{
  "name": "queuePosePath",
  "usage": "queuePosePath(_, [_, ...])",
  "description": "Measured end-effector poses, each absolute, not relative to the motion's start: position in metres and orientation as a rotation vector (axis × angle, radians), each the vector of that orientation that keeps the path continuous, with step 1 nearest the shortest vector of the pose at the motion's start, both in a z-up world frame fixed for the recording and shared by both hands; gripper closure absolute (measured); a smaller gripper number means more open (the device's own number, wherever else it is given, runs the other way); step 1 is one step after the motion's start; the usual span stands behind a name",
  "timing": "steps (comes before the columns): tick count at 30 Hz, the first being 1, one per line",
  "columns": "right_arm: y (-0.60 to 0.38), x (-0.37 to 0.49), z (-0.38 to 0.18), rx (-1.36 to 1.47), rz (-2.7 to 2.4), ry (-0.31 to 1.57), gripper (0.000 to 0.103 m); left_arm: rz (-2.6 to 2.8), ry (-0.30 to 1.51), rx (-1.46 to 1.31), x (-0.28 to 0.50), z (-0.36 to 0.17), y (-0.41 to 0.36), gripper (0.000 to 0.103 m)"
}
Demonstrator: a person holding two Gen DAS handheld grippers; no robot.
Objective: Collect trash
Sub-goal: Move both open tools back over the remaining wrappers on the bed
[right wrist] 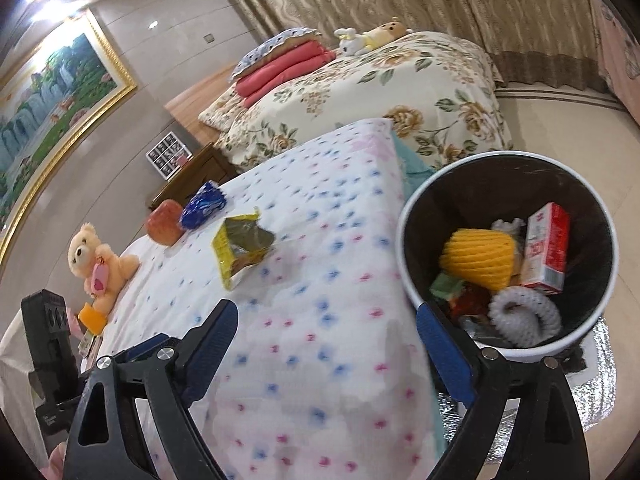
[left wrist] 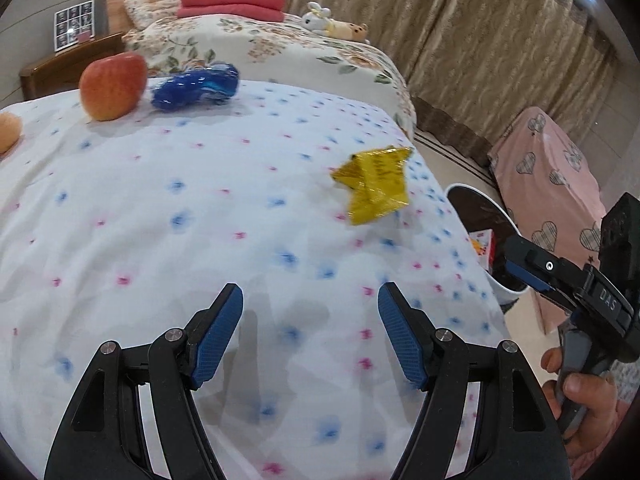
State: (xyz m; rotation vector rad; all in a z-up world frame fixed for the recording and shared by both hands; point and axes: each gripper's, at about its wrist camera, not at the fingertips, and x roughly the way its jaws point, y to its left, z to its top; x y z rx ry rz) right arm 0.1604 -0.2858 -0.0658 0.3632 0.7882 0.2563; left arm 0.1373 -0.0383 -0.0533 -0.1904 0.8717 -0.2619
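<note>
A crumpled yellow wrapper (left wrist: 374, 186) lies on the flower-dotted white cloth (left wrist: 208, 216) near its right edge; it also shows in the right wrist view (right wrist: 240, 246). A blue wrapper (left wrist: 196, 88) lies farther back beside an apple (left wrist: 113, 86); both show in the right wrist view, wrapper (right wrist: 204, 205) and apple (right wrist: 165, 222). My left gripper (left wrist: 310, 304) is open and empty above the cloth, short of the yellow wrapper. My right gripper (right wrist: 326, 320) is open and empty over the cloth's edge beside the white trash bin (right wrist: 404, 240), which holds several pieces of trash.
A teddy bear (right wrist: 96, 264) and an orange block (right wrist: 92, 317) sit at the cloth's far left. A floral bed (right wrist: 360, 96) with red folded blankets (left wrist: 232, 2) and plush toys stands behind. A pink heart-patterned cover (left wrist: 560, 184) is at the right. The bin's rim shows in the left wrist view (left wrist: 504, 210).
</note>
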Motion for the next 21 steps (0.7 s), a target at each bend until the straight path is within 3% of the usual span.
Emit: queuePosePath(21, [-0.216,0.190,-0.071,0.284,0.344,0.820,0.010,-0.170,0.859,-0.230,0.160,-0.056,0.021,0.029])
